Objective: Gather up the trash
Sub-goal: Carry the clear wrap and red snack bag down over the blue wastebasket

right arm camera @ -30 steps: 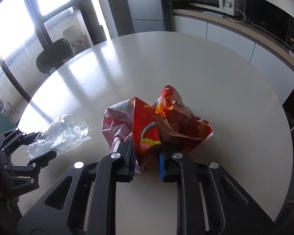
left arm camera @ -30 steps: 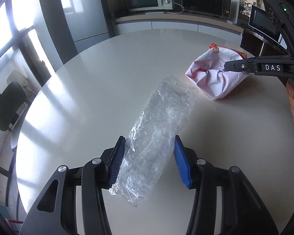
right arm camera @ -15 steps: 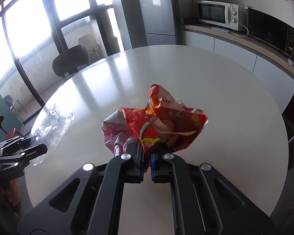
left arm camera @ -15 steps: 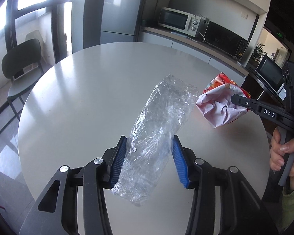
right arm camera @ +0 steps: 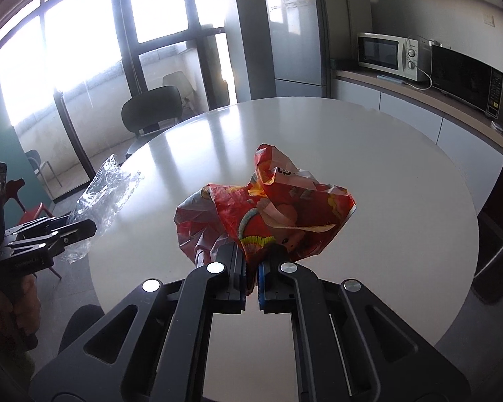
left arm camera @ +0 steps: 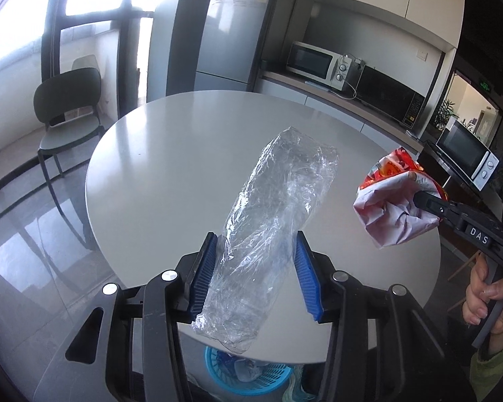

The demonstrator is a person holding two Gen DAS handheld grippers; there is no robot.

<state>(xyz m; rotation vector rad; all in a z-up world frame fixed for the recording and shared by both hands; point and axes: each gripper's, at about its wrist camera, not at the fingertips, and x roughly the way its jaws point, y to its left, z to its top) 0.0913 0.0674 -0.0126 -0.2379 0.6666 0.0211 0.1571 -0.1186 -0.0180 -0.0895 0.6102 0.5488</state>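
My left gripper is shut on a crumpled clear plastic bag and holds it in the air above the near edge of the round white table. My right gripper is shut on a crumpled red snack bag and holds it above the table. The snack bag and right gripper show at the right in the left wrist view. The clear bag and left gripper show at the left in the right wrist view.
A blue mesh bin with some trash in it stands on the floor below the table's near edge. A dark chair stands at the table's far left. A fridge and microwaves line the back wall.
Both grippers have risen and pulled back from the table with their bags. The table looks smaller and farther, and the blue bin has come into view below.
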